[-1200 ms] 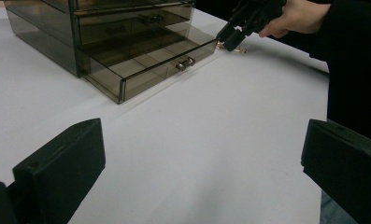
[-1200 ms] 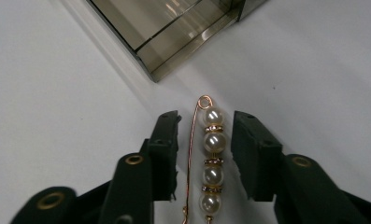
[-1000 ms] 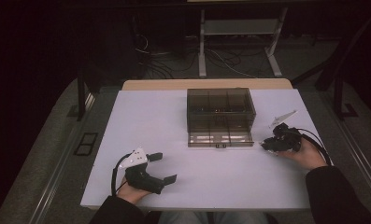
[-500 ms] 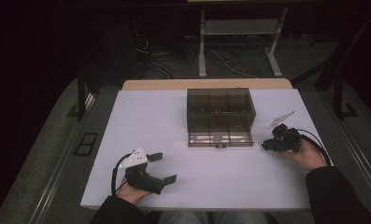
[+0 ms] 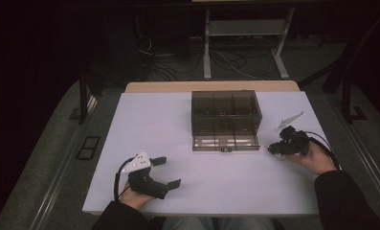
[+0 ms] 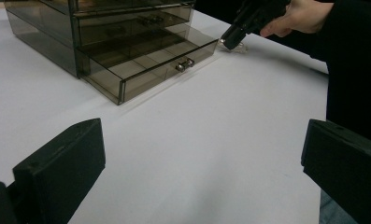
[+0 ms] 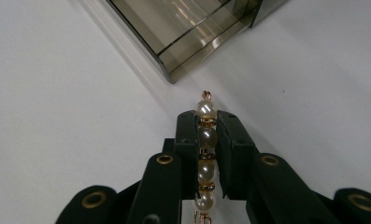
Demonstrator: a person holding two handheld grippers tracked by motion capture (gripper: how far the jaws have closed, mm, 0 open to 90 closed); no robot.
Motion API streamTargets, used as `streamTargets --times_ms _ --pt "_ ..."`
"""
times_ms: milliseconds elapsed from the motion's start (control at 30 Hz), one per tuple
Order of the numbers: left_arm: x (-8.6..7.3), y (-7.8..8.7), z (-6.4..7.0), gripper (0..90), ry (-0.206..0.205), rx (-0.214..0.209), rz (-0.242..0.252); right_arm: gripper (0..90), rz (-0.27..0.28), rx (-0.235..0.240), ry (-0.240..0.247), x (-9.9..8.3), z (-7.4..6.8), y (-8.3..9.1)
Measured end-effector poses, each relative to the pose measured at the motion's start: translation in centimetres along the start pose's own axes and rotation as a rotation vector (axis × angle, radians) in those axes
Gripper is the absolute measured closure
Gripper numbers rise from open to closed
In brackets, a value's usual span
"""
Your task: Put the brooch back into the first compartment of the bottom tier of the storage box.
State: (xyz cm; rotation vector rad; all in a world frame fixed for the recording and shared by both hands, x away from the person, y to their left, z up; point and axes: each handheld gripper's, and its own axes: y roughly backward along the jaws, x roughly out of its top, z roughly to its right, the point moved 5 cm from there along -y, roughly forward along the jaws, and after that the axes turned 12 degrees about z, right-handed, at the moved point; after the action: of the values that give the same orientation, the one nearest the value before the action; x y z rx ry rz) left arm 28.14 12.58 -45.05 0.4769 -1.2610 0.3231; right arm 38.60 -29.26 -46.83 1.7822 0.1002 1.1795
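A pearl strand [image 7: 205, 154] is pinched between the right gripper [image 5: 275, 148] jaws near the table's [image 5: 144, 120] right edge (just beside the drawer box [image 5: 225, 120]); the left gripper [image 5: 167, 171] is spread wide.

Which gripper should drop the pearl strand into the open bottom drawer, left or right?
Right. The right gripper is shut on the pearl strand and sits beside the open bottom drawer of the smoked drawer box. The left gripper rests open and empty near the table's front edge, farther away.
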Motion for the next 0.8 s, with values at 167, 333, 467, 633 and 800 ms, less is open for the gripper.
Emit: streamTargets --times_ms 167,333,467,633,800 --pt "0.0 0.0 0.0 0.0 0.001 0.001 0.001 78.5 0.016 0.009 -0.009 0.5 -0.1 0.5" --pt "0.0 0.0 0.0 0.0 0.001 0.001 0.002 78.5 0.025 0.008 -0.009 0.9 -0.1 1.0" --pt "0.0 0.0 0.0 0.0 0.002 0.000 0.002 78.5 0.031 0.008 -0.005 1.4 -0.2 1.5" --pt "0.0 0.0 0.0 0.0 0.002 0.001 0.003 78.5 0.039 0.011 0.000 2.0 -0.3 1.9" --pt "0.0 0.0 0.0 0.0 0.003 0.000 0.003 78.5 0.048 0.008 0.006 2.6 -0.4 2.2"
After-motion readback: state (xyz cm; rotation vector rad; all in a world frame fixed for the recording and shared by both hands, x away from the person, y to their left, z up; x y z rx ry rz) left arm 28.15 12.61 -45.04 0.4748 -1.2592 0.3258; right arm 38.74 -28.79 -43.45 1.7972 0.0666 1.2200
